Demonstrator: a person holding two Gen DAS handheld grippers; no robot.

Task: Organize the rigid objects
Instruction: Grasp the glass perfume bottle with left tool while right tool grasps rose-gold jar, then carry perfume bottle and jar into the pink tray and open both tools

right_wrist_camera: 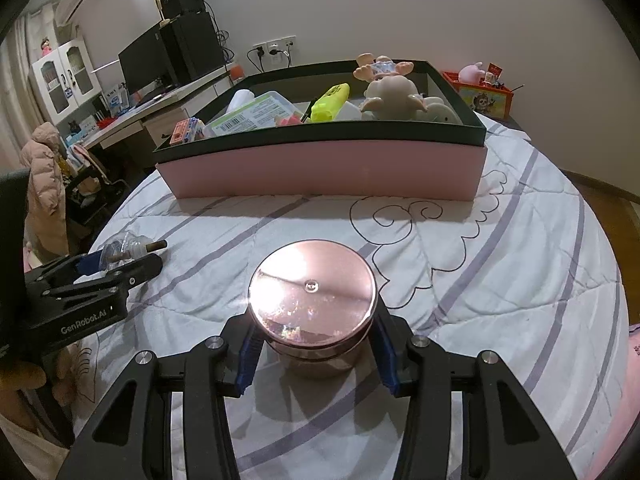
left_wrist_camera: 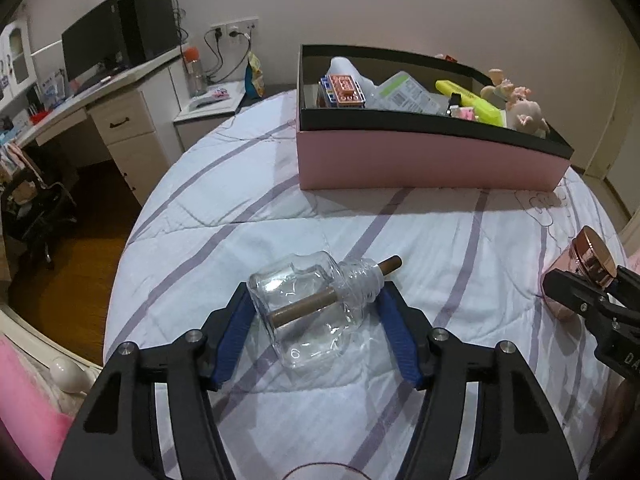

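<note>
A clear glass bottle with a brown stick through its neck lies on its side on the striped bedspread. My left gripper straddles it, jaws touching both sides; it also shows in the right wrist view. A rose-gold lidded jar stands upright on the bed. My right gripper is closed on the jar's body below the lid; the jar shows in the left wrist view at the right edge. A pink box with a black rim sits further back, also in the right wrist view.
The box holds a yellow highlighter, toy figures, a card pack and a clear plastic case. A desk with monitor stands left of the bed. A red box stands behind the pink one.
</note>
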